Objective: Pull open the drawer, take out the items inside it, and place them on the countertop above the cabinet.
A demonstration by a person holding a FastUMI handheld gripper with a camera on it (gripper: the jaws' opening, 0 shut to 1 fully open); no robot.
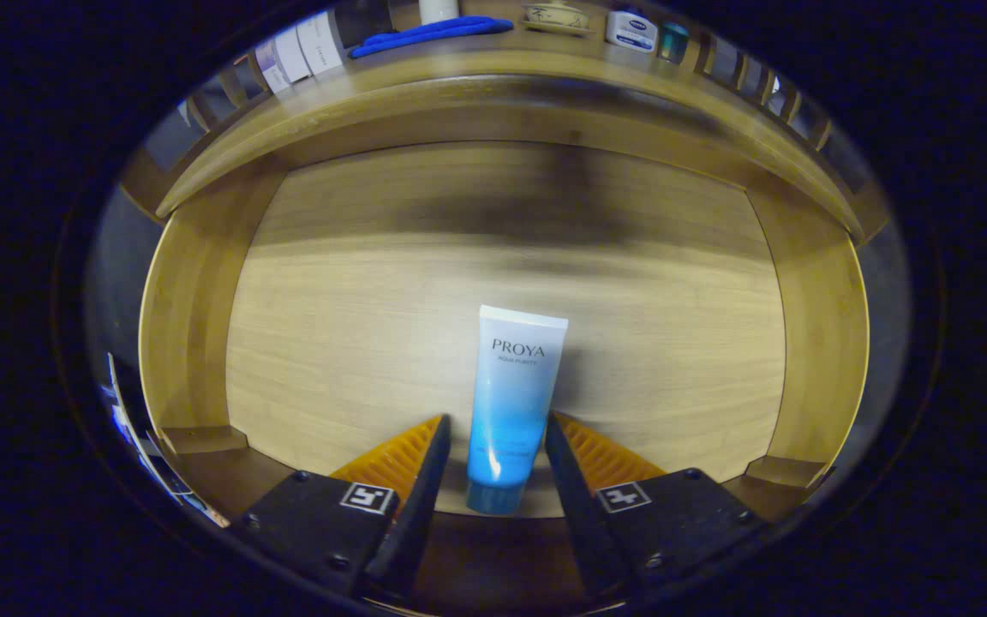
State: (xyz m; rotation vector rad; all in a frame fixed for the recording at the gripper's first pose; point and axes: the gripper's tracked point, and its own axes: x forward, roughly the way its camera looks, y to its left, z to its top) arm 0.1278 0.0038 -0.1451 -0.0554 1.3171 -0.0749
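This looks like a home setting, a bedroom or bathroom corner staged with a wooden cabinet (511, 94) whose drawer (194, 326) stands pulled open. Its countertop (493, 47) carries toiletries and household bits: a blue cloth (429, 34), a small ceramic dish (555, 17), a blue-and-white cream jar (631, 30) and some boxed cosmetics (301, 51). A skincare tube (511, 403) lies in the drawer.

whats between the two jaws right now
The blue-and-white tube lies on the drawer floor between the open jaws, cap end nearest the gripper; gripper view.
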